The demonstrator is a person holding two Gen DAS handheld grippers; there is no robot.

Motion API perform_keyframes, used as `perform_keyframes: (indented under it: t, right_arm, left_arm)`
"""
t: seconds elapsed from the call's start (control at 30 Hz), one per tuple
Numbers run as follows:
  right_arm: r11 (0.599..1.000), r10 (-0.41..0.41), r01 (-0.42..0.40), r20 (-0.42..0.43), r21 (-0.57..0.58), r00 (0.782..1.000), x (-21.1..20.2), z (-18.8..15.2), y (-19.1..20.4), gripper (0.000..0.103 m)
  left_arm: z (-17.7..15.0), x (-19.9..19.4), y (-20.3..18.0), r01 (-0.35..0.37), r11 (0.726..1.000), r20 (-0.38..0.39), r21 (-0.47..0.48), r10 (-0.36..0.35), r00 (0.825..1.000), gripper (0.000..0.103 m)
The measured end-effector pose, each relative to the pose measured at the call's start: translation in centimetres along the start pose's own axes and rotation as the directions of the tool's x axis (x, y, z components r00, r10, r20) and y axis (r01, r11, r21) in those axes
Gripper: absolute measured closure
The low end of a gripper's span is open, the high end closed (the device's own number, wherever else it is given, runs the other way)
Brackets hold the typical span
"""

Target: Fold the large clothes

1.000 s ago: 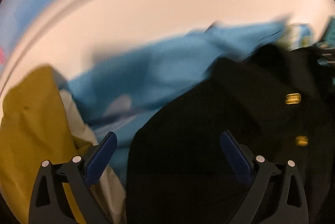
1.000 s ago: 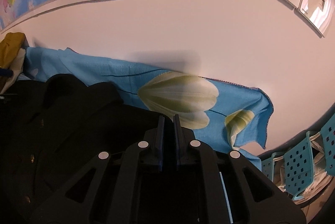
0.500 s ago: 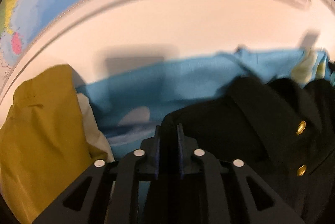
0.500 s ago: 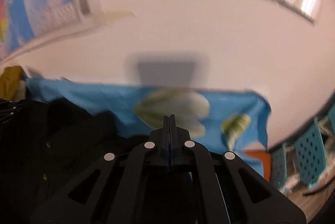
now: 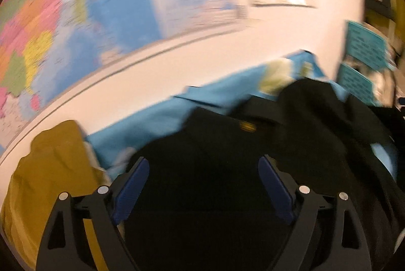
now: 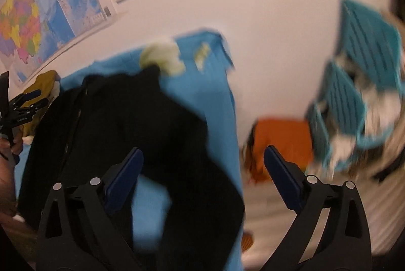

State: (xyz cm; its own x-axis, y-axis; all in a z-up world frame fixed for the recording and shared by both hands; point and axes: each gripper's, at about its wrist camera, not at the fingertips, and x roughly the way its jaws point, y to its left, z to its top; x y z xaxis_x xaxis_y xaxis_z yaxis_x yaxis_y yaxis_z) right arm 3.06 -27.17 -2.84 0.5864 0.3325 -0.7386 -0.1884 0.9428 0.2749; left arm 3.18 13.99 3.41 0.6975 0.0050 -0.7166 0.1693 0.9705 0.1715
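**Black coat let go after a fold; a fresh grip is called for**

Left wrist view: The left gripper [image 5: 203, 188] is seen with its jaws spread wide, having just been opening, and nothing is pinched between the blue pads [image 5: 131, 188]. The black coat [image 5: 227, 169], marked by a brass button [image 5: 246, 128], lies below and ahead of the jaws on the blue floral cloth [image 5: 152, 126]. A mustard garment [image 5: 50, 169] is heaped just beside it on the left. A wall map [image 5: 76, 17] fills the blurred background.

Right wrist view: The right gripper [image 6: 202, 174] is likewise released, its jaws having just been opening; no fabric is pressed by either pad. The coat is spread over the blue cloth, reaching past the cloth's white flower. An orange item [image 6: 281, 144] and teal baskets [image 6: 367, 68] are seen well apart to the right. The other gripper appears at the left edge.

One fold is judged laid down and let go. The next move is judged to call for a new edge or sleeve of the coat to be found and gripped by both grippers.
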Motion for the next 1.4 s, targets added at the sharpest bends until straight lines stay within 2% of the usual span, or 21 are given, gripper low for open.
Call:
perform_keyframes:
  t: [0.07,0.13,0.2,0.23,0.27,0.33,0.37,0.4,0.47,0.53,0.67,0.73,0.83,0.93,0.97,1.0,1.07,1.17,1.27,1.33,1.4]
  right_arm:
    - [0.996,0.072,-0.070,-0.035,0.063,0.997,-0.1,-3.1,-0.8,0.006]
    - [0.995,0.079,-0.076,-0.047,0.062,0.996,0.3,-4.8,-0.1,0.009]
    - [0.997,0.079,-0.077,-0.060,0.033,0.995,0.9,-5.9,0.6,0.053]
    - [0.996,0.091,-0.089,-0.070,0.028,0.993,0.7,-6.1,0.7,0.089]
    - [0.995,0.097,-0.094,-0.064,0.046,0.993,0.3,-6.0,0.4,0.092]
    - [0.984,0.139,-0.140,0.022,0.108,0.990,-2.3,-5.7,-1.1,0.092]
    - [0.964,0.189,-0.206,0.116,0.168,0.975,-4.9,-5.3,-2.6,0.093]
    - [0.950,0.202,-0.238,0.184,0.202,0.962,-6.9,-5.4,-3.9,0.093]
    - [0.906,0.217,-0.323,0.355,0.274,0.909,-12.0,-5.6,-6.9,0.093]
    - [0.886,0.182,-0.329,0.407,0.327,0.895,-14.1,-6.0,-8.7,0.093]
    - [0.859,0.180,-0.306,0.318,0.410,0.931,-12.4,-7.5,-9.7,0.093]
    - [0.833,0.227,-0.341,0.295,0.435,0.928,-11.2,-8.1,-9.6,0.093]
    - [0.803,0.314,-0.415,0.289,0.429,0.905,-10.8,-8.5,-8.6,0.091]
    - [0.795,0.396,-0.488,0.301,0.360,0.867,-12.2,-7.6,-5.7,0.090]
    - [0.798,0.409,-0.498,0.301,0.340,0.861,-12.8,-7.1,-4.8,0.090]
    - [0.795,0.444,-0.526,0.300,0.302,0.844,-13.4,-6.5,-3.4,0.088]
    - [0.797,0.493,-0.558,0.287,0.229,0.821,-14.4,-4.7,-0.1,0.081]
    - [0.791,0.551,-0.595,0.258,0.140,0.793,-14.8,-2.2,4.4,0.075]
    - [0.771,0.620,-0.636,0.191,0.032,0.761,-13.5,0.6,10.3,0.076]
    - [0.738,0.672,-0.675,0.116,-0.020,0.731,-11.0,2.2,14.9,0.078]
    - [0.725,0.689,-0.687,0.043,-0.053,0.724,-8.2,3.0,18.6,0.081]
  left_arm:
    - [-0.6,-0.5,-2.3,0.063,0.997,-0.025,0.036,-0.062,0.998,0.018]
    - [-0.9,-0.6,-4.6,0.088,0.993,-0.022,0.077,-0.087,0.996,0.018]
    - [-1.7,-0.3,-6.7,0.117,0.988,-0.024,0.104,-0.115,0.993,0.018]
    - [-1.8,-0.3,-7.2,0.130,0.986,-0.026,0.105,-0.128,0.991,0.018]
    - [-2.1,-0.4,-8.0,0.161,0.982,-0.038,0.104,-0.157,0.987,0.018]
    - [-2.4,-1.0,-8.2,0.187,0.977,-0.049,0.106,-0.183,0.982,0.018]
    - [-2.7,-1.4,-8.7,0.192,0.974,-0.046,0.117,-0.188,0.981,0.018]
    - [-2.9,-1.6,-8.8,0.199,0.972,-0.044,0.125,-0.195,0.980,0.018]
    - [-3.6,-2.3,-9.6,0.216,0.964,-0.041,0.154,-0.212,0.976,0.017]
    - [-4.0,-2.7,-10.3,0.243,0.956,-0.050,0.165,-0.238,0.970,0.016]
    - [-4.7,-2.1,-12.4,0.285,0.940,-0.078,0.188,-0.275,0.958,0.016]
    - [-5.0,-1.7,-13.4,0.323,0.929,-0.101,0.181,-0.309,0.946,0.016]
    - [-5.3,-1.7,-14.4,0.362,0.914,-0.111,0.181,-0.346,0.931,0.016]
    - [-5.4,-2.4,-14.4,0.388,0.905,-0.095,0.176,-0.376,0.922,0.016]
    - [-5.3,-2.7,-13.9,0.402,0.901,-0.086,0.162,-0.393,0.915,0.016]
    - [-5.2,-2.9,-13.5,0.410,0.900,-0.080,0.149,-0.403,0.912,0.016]
    - [-5.1,-3.3,-12.2,0.434,0.894,-0.063,0.110,-0.430,0.901,0.016]
    - [-5.0,-4.0,-9.4,0.463,0.886,-0.019,0.037,-0.462,0.886,0.016]
    - [-5.2,-4.7,-6.5,0.479,0.877,0.028,-0.027,-0.478,0.878,0.015]
    - [-5.8,-5.3,-4.1,0.470,0.880,0.062,-0.072,-0.467,0.882,0.015]
    - [-6.4,-5.4,-2.3,0.453,0.884,0.077,-0.112,-0.447,0.891,0.013]
